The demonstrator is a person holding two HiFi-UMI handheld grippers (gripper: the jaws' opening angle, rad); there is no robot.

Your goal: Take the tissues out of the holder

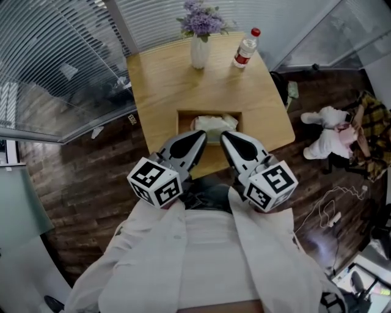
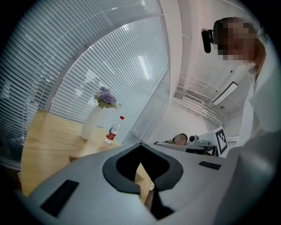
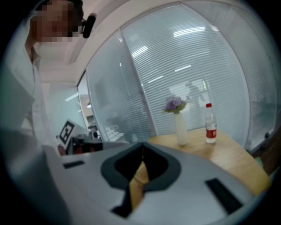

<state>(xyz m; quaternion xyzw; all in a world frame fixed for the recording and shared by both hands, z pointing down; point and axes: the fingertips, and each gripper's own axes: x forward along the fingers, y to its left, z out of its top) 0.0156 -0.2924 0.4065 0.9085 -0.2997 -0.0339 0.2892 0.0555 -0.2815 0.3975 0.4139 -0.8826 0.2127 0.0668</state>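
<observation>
Your left gripper (image 1: 200,136) and right gripper (image 1: 227,137) are both clenched, empty, near crumpled white tissues (image 1: 214,124) in the rectangular wooden holder (image 1: 182,121).

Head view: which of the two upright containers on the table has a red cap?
The clear water bottle, standing right of the white vase; the vase holds purple flowers instead of a cap.

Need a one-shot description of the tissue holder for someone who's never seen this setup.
Find the light wooden table beside the blinds. At the middle of its near edge, closest to the person, sits the tissue holder, an open-topped wooden box. Unlike the tall white vase and red-capped bottle at the far edge, it is rectangular and filled with white tissues.
</observation>
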